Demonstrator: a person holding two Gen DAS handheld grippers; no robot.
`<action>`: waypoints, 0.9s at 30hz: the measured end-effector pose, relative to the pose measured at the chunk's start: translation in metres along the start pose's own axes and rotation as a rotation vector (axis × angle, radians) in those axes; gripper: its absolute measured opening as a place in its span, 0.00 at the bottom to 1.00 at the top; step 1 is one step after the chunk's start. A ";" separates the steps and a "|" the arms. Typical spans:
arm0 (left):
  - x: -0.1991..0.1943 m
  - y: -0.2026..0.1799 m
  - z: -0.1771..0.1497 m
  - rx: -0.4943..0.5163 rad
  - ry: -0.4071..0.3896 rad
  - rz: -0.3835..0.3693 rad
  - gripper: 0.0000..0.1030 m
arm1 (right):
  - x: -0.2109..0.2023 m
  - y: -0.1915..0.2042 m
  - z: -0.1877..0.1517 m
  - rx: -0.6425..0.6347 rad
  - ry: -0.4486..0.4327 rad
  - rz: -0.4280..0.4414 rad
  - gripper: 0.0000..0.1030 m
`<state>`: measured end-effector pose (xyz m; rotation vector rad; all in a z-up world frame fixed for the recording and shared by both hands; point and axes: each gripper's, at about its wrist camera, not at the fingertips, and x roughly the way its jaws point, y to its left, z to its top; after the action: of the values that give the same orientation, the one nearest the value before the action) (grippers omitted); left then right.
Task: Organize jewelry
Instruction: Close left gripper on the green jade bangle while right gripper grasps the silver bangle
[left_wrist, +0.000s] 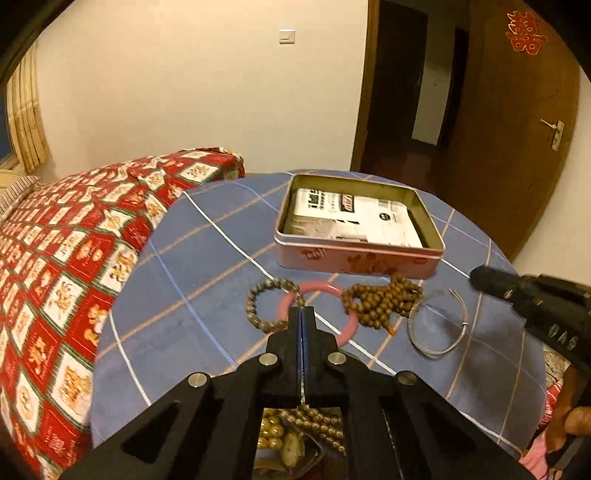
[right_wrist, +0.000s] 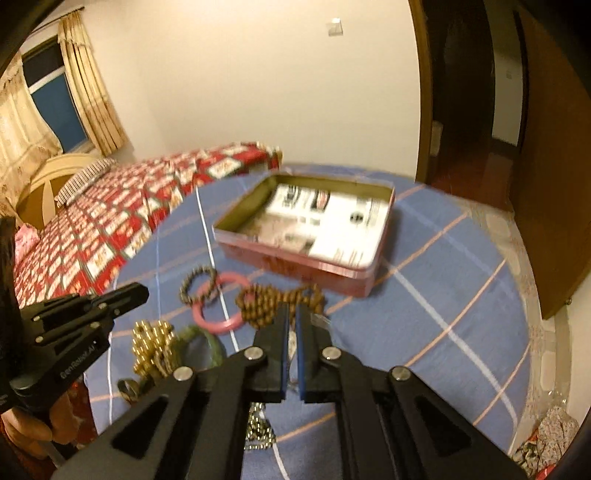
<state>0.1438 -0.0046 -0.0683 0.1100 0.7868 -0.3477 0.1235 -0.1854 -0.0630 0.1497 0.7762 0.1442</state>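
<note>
On the blue checked table (left_wrist: 184, 258), in front of an open pink tin (left_wrist: 358, 256), lie a grey bead bracelet (left_wrist: 255, 299), a pink bangle (left_wrist: 321, 286), a brown bead string (left_wrist: 380, 299) and a thin silver bangle (left_wrist: 439, 352). My left gripper (left_wrist: 302, 310) hovers shut above the pink bangle. A small bead strand (left_wrist: 321, 424) shows just beneath its jaws, and whether it is pinched I cannot tell. My right gripper (right_wrist: 291, 310) is shut to a narrow slit above the brown beads (right_wrist: 262, 306). The silver bangle (right_wrist: 322, 318) peeks out beside its tips.
Gold beads (right_wrist: 151, 343), a green bangle (right_wrist: 210, 343) and a ball chain (right_wrist: 258, 428) lie at the table's near side. A folded printed paper lies inside the tin (right_wrist: 295, 266). A bed with a red patterned cover (left_wrist: 55, 258) borders the table on the left.
</note>
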 end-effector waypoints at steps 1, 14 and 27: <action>0.002 0.002 0.000 -0.011 0.014 -0.012 0.00 | -0.001 -0.001 0.002 -0.001 -0.009 -0.006 0.06; 0.048 -0.037 -0.036 0.030 0.254 -0.135 0.02 | 0.042 -0.016 -0.035 -0.043 0.165 -0.060 0.91; 0.051 0.001 -0.038 -0.110 0.242 -0.213 0.02 | 0.065 -0.013 -0.048 -0.120 0.255 -0.118 0.70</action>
<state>0.1513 -0.0089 -0.1308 -0.0368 1.0594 -0.4981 0.1369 -0.1818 -0.1438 -0.0297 1.0259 0.0982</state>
